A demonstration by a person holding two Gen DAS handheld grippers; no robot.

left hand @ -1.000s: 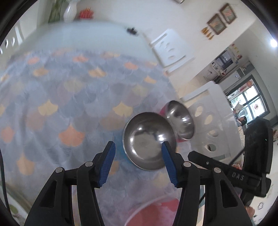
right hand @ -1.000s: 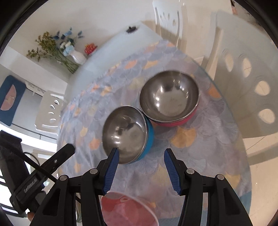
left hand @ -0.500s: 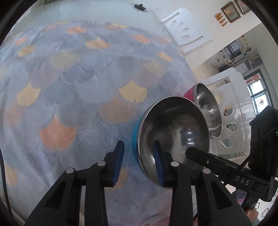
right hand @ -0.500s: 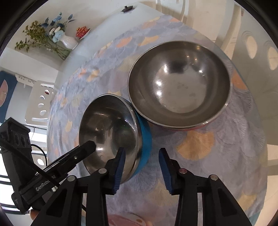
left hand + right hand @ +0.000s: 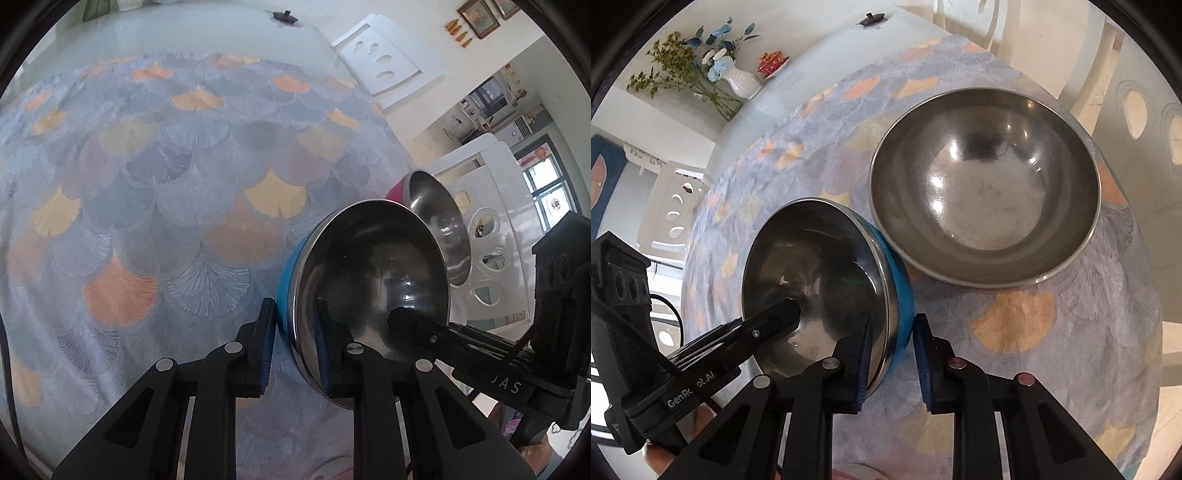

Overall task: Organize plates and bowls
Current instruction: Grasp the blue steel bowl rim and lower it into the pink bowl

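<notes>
A steel bowl with a blue outside [image 5: 369,266] [image 5: 820,273] sits on the patterned tablecloth, touching a bigger steel bowl with a pink outside [image 5: 439,221] [image 5: 982,192]. My left gripper [image 5: 293,347] is shut on the blue bowl's rim, one pad inside and one on the blue wall. On the opposite side my right gripper [image 5: 892,362] straddles the rim the same way. Its jaws are still closing, and the pads look pressed on the wall. Each view shows the other gripper's finger reaching into the bowl.
White chairs [image 5: 380,66] [image 5: 1137,122] stand around the table. A white vase with flowers [image 5: 738,83] and a small red thing sit at the far edge. A reddish plate's rim [image 5: 857,474] peeks in under the right gripper.
Both grippers came down from above onto the blue bowl. Their jaws went from wide apart to clamped on its rim, one on each side.
</notes>
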